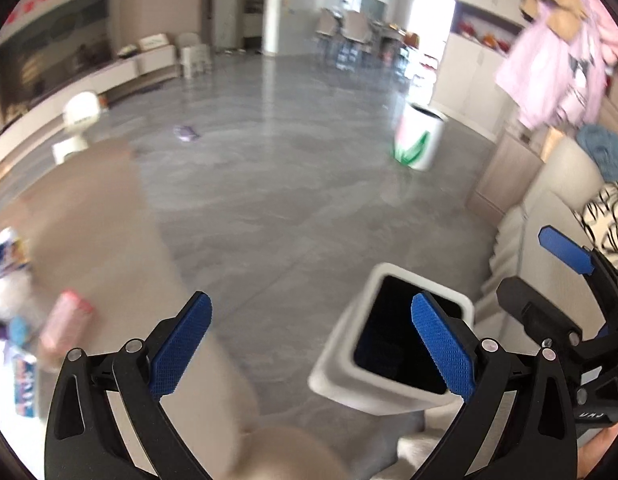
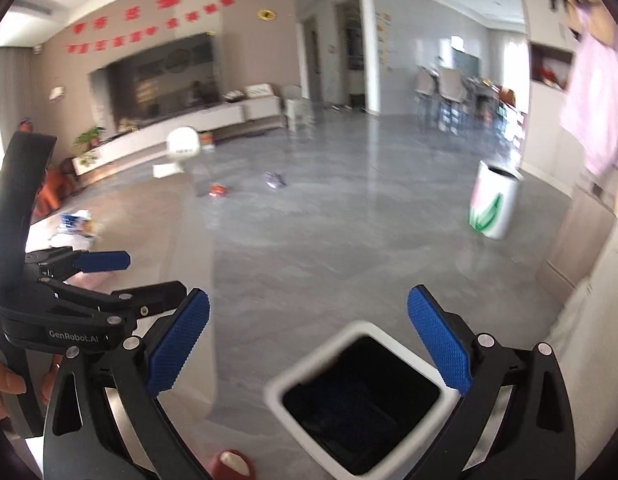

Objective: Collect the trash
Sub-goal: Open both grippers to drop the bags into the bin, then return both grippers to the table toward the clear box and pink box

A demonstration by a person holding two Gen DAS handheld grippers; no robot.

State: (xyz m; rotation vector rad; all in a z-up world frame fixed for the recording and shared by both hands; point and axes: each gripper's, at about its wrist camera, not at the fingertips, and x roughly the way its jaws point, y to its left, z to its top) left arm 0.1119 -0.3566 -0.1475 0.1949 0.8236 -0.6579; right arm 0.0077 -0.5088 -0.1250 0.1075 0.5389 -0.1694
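Both claws hang close to the lens, and each one is spread wide with nothing between its blue pads. From its own camera, the left claw [image 1: 311, 344] sits above a beige counter [image 1: 121, 264] on the near left and a white bin [image 1: 393, 392] on the near right. From the other camera, the right claw [image 2: 309, 346] sits right above the same white bin [image 2: 281, 390], looking down into its dark inside.

Far out spreads the big grey floor [image 2: 349, 240]. A white bucket with green and pink marks [image 2: 493, 204] stands on it at the far right, well apart from the bin.

On the counter at the near left lie some blurry things: a pink bottle [image 1: 67, 320] and a blue and white wrapper [image 1: 7, 252]. They are too blurry to tell more.

Small bits of trash lie on the far floor. A purple wrapper [image 2: 275, 180] is near the middle, and a red and orange piece [image 2: 217, 190] lies just left of it.

A hand [image 2: 5, 380] holds the left claw at the near left edge of the right camera view.
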